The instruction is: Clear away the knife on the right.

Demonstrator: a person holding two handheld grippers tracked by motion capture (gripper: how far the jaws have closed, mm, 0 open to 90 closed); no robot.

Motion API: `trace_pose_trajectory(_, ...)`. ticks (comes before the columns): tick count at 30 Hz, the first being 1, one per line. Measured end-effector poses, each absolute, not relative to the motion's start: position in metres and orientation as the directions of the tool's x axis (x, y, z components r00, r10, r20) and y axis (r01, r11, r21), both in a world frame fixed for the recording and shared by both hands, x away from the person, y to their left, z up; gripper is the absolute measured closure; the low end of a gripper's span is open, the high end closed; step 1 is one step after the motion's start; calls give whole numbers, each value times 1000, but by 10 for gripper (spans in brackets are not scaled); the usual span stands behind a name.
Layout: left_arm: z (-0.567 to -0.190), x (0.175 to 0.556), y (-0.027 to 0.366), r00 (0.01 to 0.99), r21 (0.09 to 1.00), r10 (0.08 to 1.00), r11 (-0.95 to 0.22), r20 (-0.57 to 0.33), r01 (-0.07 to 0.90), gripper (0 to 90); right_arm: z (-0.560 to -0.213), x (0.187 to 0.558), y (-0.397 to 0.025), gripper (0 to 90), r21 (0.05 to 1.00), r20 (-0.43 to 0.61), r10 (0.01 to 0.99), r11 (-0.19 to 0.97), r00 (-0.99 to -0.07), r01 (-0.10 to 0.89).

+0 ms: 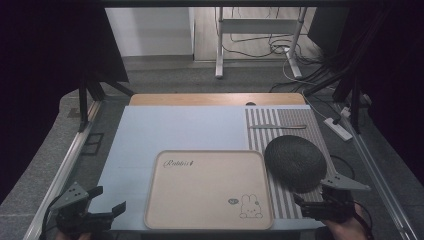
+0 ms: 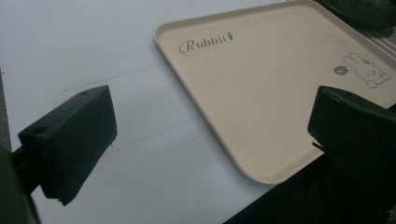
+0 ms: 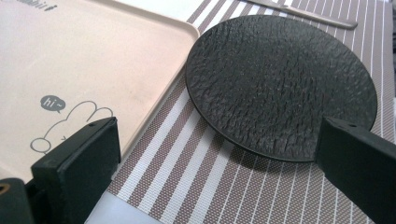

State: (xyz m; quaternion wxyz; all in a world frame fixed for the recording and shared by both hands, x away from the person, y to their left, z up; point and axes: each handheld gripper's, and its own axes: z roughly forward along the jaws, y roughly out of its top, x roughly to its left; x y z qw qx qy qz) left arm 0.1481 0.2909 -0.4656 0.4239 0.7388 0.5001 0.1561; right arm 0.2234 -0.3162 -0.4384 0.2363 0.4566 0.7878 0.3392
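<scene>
A beige tray (image 1: 200,195) printed with "Rabbit" and a rabbit drawing lies empty near the front of the pale blue board (image 1: 170,130). To its right, a black textured plate (image 1: 295,162) rests on a striped placemat (image 1: 282,117), with a slim metal utensil (image 1: 277,126) behind it. My left gripper (image 1: 109,198) is open at the front left, by the tray's near left corner (image 2: 261,93). My right gripper (image 1: 302,206) is open at the front right, just short of the plate (image 3: 280,79). Nothing is between either pair of jaws (image 2: 210,121) (image 3: 217,149).
A wooden table edge (image 1: 215,99) runs behind the board. Beyond it on the floor are white desk legs (image 1: 219,45), cables and a power strip (image 1: 339,128). Metal rails (image 1: 65,165) flank the table on both sides.
</scene>
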Motion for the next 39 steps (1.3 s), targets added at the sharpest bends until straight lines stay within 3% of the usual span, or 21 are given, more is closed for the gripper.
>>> trace_pose_trajectory(39,-466,148,290,441,775,879,-147,-183,614,16,-438,240,-306,8,714,-53,840,410,-540,568)
